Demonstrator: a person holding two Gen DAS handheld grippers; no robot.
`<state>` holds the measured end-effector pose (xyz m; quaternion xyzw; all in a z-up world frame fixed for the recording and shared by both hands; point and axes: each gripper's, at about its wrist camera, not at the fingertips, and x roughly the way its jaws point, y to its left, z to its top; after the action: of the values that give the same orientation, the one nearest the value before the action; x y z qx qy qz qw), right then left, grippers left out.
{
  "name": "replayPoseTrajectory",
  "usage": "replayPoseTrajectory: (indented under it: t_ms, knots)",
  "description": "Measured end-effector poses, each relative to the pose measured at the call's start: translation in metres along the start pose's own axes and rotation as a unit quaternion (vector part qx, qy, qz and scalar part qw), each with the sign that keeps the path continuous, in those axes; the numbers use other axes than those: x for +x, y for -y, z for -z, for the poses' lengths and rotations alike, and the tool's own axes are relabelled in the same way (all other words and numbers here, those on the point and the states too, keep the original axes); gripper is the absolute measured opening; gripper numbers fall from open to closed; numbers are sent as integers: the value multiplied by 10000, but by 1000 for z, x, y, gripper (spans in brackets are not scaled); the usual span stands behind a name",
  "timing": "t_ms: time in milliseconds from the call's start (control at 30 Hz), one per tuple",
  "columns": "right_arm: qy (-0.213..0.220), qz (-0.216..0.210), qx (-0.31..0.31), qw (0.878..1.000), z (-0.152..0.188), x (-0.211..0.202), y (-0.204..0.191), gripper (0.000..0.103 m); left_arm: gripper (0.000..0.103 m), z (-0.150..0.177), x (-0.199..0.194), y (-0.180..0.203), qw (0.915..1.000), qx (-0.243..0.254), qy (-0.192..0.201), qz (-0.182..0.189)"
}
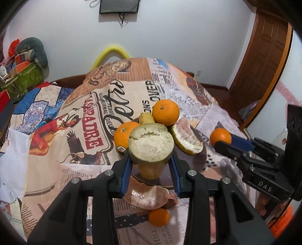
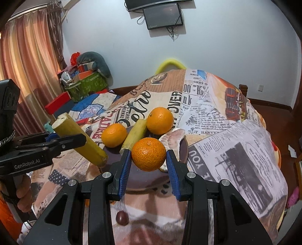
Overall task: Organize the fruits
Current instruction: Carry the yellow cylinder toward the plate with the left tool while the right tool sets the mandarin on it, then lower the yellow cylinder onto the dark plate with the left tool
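From the left wrist, the left gripper squeezes a cane stick end-on, above the plate. The stick is long and smooth (cut end pale and cracked), so it could slide out or knock the oranges off. From the right wrist, the right gripper pinches a small orange over the same plate. It is round and bumpy; both grippers are close and might bump over the desk.

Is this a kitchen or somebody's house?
Probably a room in someone's home, not clearly a kitchen: a newspaper-print cloth covers the table, curtains hang at one side, a screen hangs on the wall, and a wooden door stands nearby.
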<state>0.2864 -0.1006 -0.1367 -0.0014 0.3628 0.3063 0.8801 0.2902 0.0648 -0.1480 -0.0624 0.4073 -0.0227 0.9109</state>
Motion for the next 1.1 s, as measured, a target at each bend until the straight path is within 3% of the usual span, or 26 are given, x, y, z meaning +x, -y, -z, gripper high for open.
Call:
replayPoseTrajectory:
  t_ms: [200, 767, 1100]
  knots:
    - [-132, -52, -79, 9999, -2, 20, 0, 35, 37, 2, 19, 0, 9996, 186, -196, -12]
    - [-477, -56, -286, 9984, -12, 62, 10, 35, 37, -26, 70, -1, 9989, -39, -407, 207]
    - [-703, -107, -478, 9963, -16, 86, 8, 35, 37, -28, 78, 5, 9993, 176, -275, 175]
